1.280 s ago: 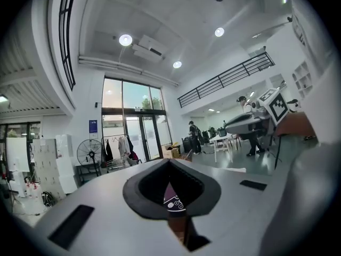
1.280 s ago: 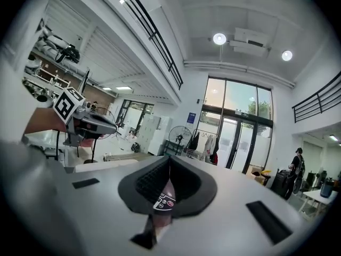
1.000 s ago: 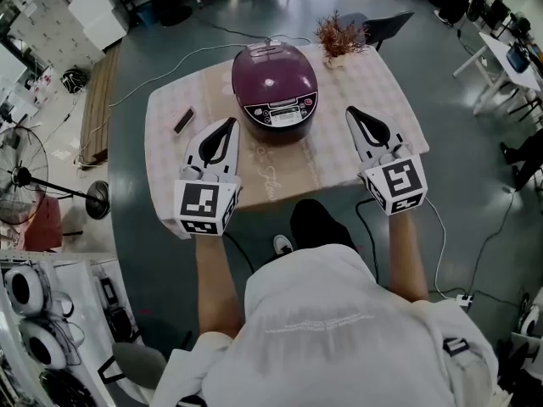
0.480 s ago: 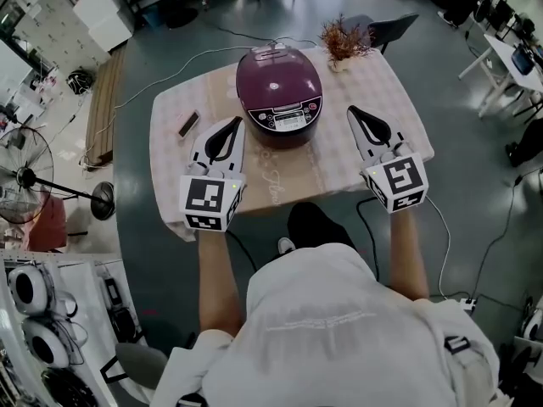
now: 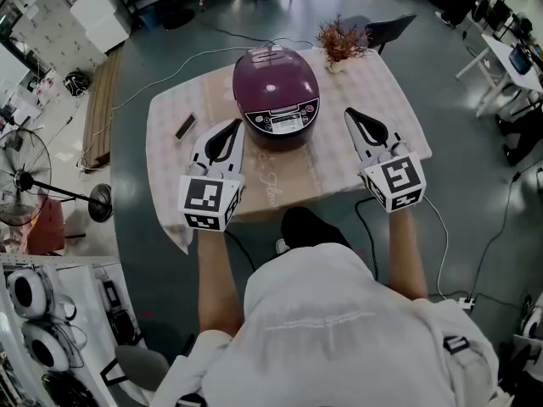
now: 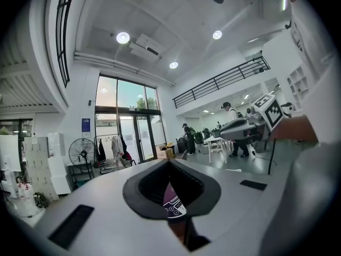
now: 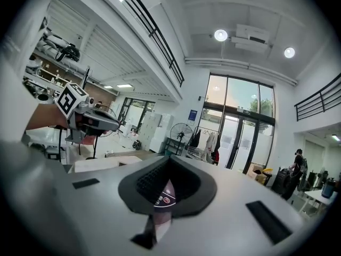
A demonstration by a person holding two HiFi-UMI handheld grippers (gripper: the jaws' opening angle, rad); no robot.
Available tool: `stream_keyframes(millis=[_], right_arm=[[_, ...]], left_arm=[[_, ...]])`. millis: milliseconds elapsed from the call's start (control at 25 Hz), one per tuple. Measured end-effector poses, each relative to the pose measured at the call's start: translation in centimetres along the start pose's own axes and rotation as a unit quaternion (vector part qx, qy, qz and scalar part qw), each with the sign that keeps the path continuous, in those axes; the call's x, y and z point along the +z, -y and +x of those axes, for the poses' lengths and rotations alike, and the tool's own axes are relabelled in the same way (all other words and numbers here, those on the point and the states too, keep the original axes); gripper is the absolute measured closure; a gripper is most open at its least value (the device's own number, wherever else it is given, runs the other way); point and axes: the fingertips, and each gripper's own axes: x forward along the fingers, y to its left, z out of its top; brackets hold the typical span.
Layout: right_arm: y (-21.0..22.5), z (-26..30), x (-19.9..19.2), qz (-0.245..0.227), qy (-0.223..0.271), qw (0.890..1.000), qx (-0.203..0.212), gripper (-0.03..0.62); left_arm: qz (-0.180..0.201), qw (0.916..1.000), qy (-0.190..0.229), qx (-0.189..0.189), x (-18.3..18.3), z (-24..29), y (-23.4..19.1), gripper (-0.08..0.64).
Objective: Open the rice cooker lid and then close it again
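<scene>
The purple rice cooker point(image 5: 276, 91) stands at the far middle of the table with its lid down and its control panel facing me. My left gripper point(image 5: 232, 125) is shut and empty, level over the table just left of the cooker's front. My right gripper point(image 5: 350, 114) is also shut and empty, a little right of the cooker. Neither one touches it. In the left gripper view a sliver of the cooker point(image 6: 171, 207) shows through the notch behind the shut jaws, and in the right gripper view its panel point(image 7: 162, 198) shows the same way.
A checkered cloth covers the table point(image 5: 339, 155). A small dark flat object point(image 5: 184, 126) lies at its left, and a dried plant point(image 5: 339, 39) stands at the far right corner. A chair point(image 5: 389, 25) is behind the table, and a floor fan point(image 5: 24, 176) stands at the left.
</scene>
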Motion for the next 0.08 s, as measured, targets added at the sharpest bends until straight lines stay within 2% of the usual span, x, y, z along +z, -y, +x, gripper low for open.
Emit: stream_keyframes(millis=[80], right_arm=[[0.27,-0.08,0.09,0.001,0.000,1.000,-0.002,0.566]], left_arm=[[-0.001,1.0000,0.001,-0.002,0.20,0.15,0.10,0.544]])
